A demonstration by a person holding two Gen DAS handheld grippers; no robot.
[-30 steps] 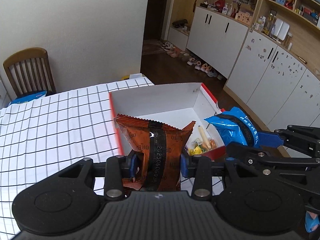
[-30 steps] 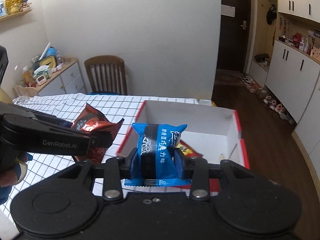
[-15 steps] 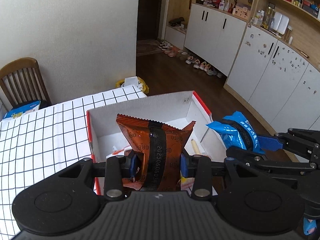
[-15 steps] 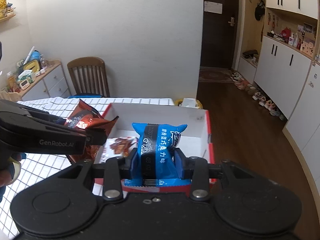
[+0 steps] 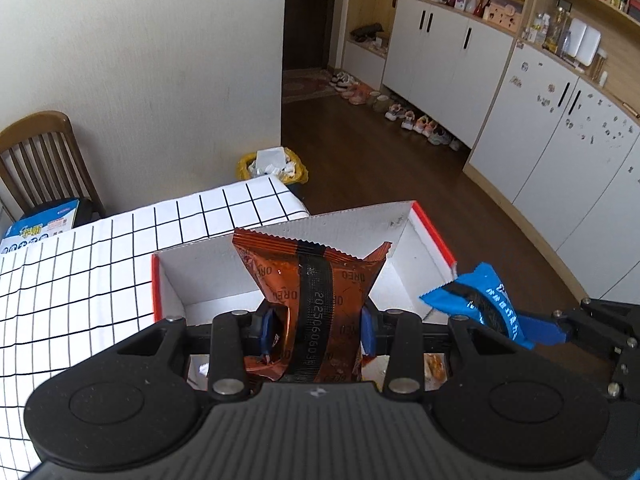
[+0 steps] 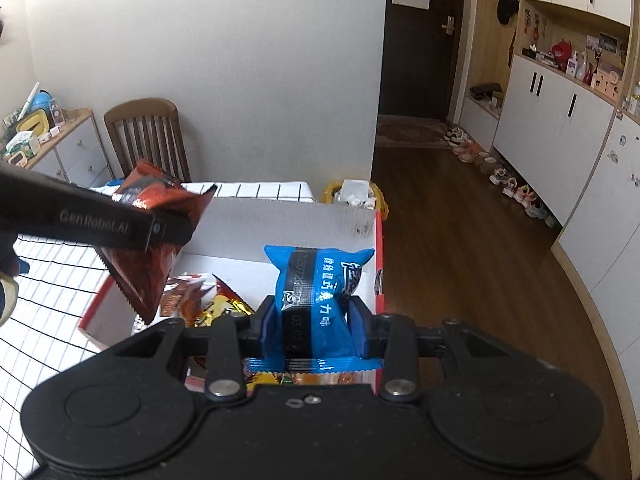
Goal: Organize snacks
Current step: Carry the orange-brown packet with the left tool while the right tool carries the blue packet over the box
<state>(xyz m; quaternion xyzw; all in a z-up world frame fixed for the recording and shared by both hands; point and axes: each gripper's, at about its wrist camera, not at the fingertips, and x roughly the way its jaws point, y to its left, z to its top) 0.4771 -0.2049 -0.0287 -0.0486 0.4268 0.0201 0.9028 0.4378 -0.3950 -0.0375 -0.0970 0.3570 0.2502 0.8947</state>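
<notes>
- Left gripper [image 5: 316, 330] clenching an orange snack packet [image 5: 316, 280], holding it above the white box [image 5: 208, 276].
- Right gripper [image 6: 312, 326] pinching a blue snack packet [image 6: 316, 280], hovering over that box's right side.
- Other snacks [image 6: 204, 304] lying inside the box, on the checked tablecloth [image 5: 80, 264].

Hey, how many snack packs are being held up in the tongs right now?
2. An orange pack sits in the left tongs and a blue pack in the right tongs, both over the box. Others lie inside it.
</notes>
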